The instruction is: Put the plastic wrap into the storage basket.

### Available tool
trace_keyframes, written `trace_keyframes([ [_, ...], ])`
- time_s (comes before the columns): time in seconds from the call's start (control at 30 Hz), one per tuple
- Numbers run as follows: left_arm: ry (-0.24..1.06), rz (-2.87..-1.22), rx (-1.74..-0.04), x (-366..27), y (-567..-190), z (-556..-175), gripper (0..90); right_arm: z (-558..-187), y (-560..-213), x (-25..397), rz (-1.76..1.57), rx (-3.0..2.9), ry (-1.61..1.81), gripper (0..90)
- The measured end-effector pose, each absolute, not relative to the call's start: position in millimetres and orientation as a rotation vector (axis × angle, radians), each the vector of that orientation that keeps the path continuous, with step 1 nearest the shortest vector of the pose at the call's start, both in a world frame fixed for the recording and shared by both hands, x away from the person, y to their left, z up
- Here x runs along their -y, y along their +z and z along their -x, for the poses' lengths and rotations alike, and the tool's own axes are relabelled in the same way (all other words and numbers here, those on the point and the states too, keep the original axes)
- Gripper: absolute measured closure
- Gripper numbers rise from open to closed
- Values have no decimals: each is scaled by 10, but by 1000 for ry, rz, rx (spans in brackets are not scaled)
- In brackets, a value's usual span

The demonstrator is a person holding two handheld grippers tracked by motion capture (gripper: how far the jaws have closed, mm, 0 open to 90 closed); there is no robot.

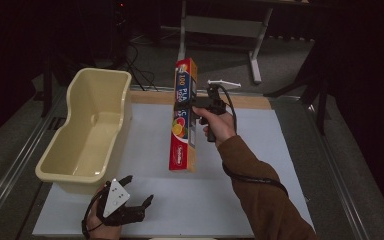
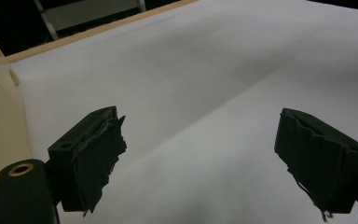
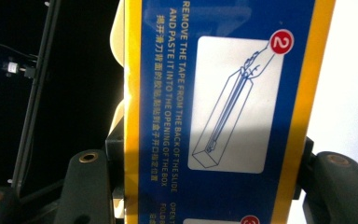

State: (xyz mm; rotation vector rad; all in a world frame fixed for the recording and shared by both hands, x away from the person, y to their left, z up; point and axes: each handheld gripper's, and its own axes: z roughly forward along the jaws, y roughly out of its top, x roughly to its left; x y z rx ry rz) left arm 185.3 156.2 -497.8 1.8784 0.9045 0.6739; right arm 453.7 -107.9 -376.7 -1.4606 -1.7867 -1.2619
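A long red, blue and orange cling-film box (image 1: 184,115) hangs above the white table top (image 1: 250,150), tilted with its far end raised. My right gripper (image 1: 196,112) is shut on its middle from the right side. In the right gripper view the box's blue instruction panel (image 3: 223,107) sits clamped between both jaws. My left gripper (image 1: 139,192) rests low at the front left of the table, open, with nothing between its fingers (image 2: 91,156); beneath it lies bare white surface (image 2: 214,93).
A cream plastic tub (image 1: 87,127) stands on the table's left side, close to my left gripper. A wooden strip (image 1: 240,100) edges the far side of the table. Table legs (image 1: 255,45) and cables (image 1: 137,70) lie on the floor beyond.
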Motion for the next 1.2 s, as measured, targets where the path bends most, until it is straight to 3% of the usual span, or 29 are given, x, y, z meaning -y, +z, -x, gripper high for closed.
trace_keyframes([
  [0.77,672,-1867,-903,-1564,-4989,-1840,148,-4595,-3593,422,1368,1752,-1258,399],
  [1.2,672,-1867,-896,-1549,-4993,-1835,148,-4607,-3692,-18,1322,1679,-1205,397],
])
